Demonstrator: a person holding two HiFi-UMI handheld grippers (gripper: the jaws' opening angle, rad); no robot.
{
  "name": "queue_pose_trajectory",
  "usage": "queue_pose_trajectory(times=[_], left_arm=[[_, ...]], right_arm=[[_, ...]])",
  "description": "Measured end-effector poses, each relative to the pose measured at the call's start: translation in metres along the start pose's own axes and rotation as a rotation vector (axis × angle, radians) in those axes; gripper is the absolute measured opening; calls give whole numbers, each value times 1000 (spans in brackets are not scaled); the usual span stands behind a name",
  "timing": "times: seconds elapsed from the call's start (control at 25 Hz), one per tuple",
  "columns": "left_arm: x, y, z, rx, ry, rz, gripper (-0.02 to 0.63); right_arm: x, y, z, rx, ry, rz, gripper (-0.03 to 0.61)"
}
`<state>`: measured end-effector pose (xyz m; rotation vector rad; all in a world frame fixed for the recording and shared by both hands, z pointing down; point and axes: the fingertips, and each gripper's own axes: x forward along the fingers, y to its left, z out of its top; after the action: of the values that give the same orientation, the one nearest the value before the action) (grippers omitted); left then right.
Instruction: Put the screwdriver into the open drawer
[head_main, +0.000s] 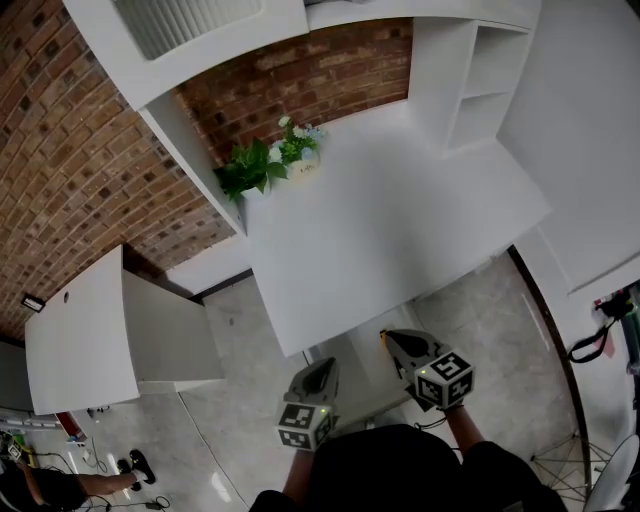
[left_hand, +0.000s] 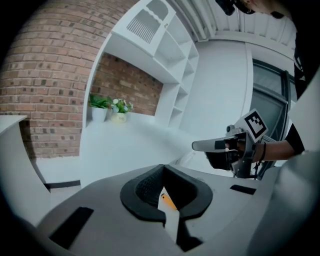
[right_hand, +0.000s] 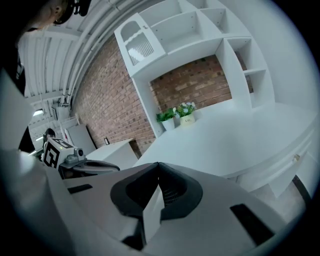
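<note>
The white rectangular desk (head_main: 380, 220) carries a green potted plant with white flowers (head_main: 270, 160) at its back left corner. Both grippers hang just off the desk's near edge, apart from it. The left gripper (left_hand: 163, 170) has its jaws pressed together. The right gripper (right_hand: 158, 167) likewise has its jaws pressed together, pinching nothing. Of the screwdriver, only a small orange piece (left_hand: 168, 201) shows through the slot behind the left jaw tips, against white below. Its exact resting place cannot be determined.

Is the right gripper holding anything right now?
No, the right gripper has its fingers pressed together with nothing between them in the right gripper view.
</note>
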<state>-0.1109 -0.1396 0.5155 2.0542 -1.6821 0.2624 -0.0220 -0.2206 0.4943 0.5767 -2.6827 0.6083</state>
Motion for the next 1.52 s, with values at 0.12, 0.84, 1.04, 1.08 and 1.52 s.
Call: queue_pose_trajectory(times=[0.12,0.84,1.04,1.08,1.52], left_arm=[[-15,3,10,4,-51,21,8],[-79,4,58,44,-264,136,8],[-90,7,78,64,-331,165,8],[-92,7,81,69,-344,170,8],[-104,9,97,90,-394,207,8]], right_arm=[[-13,5,15,-5,-51,-5,15],[-69,12,69,13,-311,-63,15],[-78,15,81,-12,-349,-75,15],[-80,16,83,-15,-357,-75,15],[-92,16,90,-50,-397,-95,15]])
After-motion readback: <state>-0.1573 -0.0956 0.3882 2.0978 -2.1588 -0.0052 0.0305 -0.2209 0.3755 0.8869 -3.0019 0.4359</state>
